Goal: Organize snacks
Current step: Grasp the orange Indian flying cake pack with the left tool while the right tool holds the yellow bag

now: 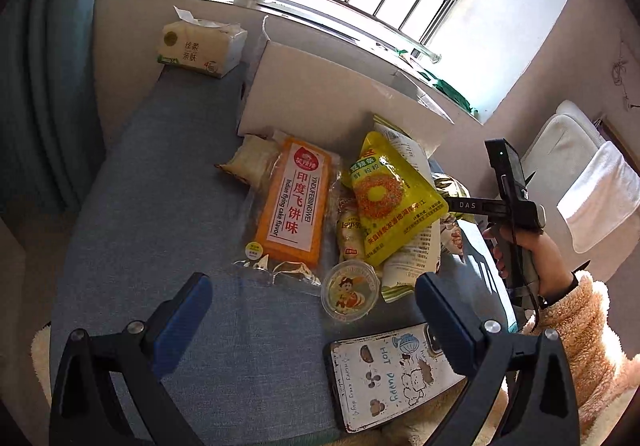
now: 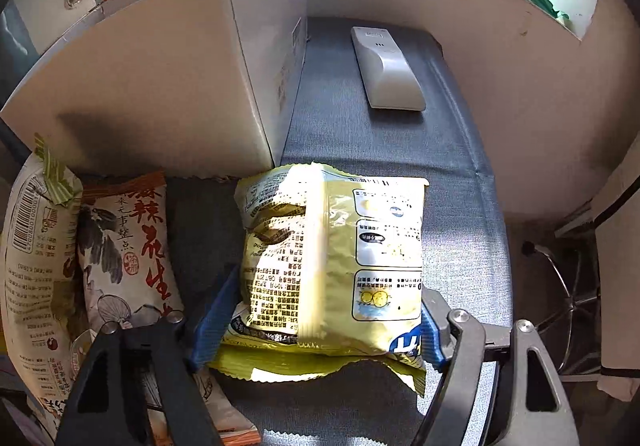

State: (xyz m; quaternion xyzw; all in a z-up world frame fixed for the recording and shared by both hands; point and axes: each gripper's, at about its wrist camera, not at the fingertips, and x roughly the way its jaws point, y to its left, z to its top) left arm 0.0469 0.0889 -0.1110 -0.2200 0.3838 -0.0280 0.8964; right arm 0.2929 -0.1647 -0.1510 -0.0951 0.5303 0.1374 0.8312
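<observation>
Phone [image 1: 394,378]: lies flat on the blue cloth [image 1: 168,205] just under my left tongs [image 1: 314,308], case side up.
Left tongs: blue pads spread wide, nothing between them, above the jelly cup [image 1: 351,296].
Right tongs [image 2: 316,320]: clamped on a pale yellow snack bag [image 2: 332,258]; both pads press its lower edge.
Snack pile: orange flying-cake packet [image 1: 294,201], yellow corn pouch [image 1: 394,205] and peanut bag [image 2: 128,246] lie on the cloth.
White box [image 2: 160,85]: stands just behind the snacks.
Remote [image 2: 386,71]: lies beside the box, well behind the held bag.
</observation>
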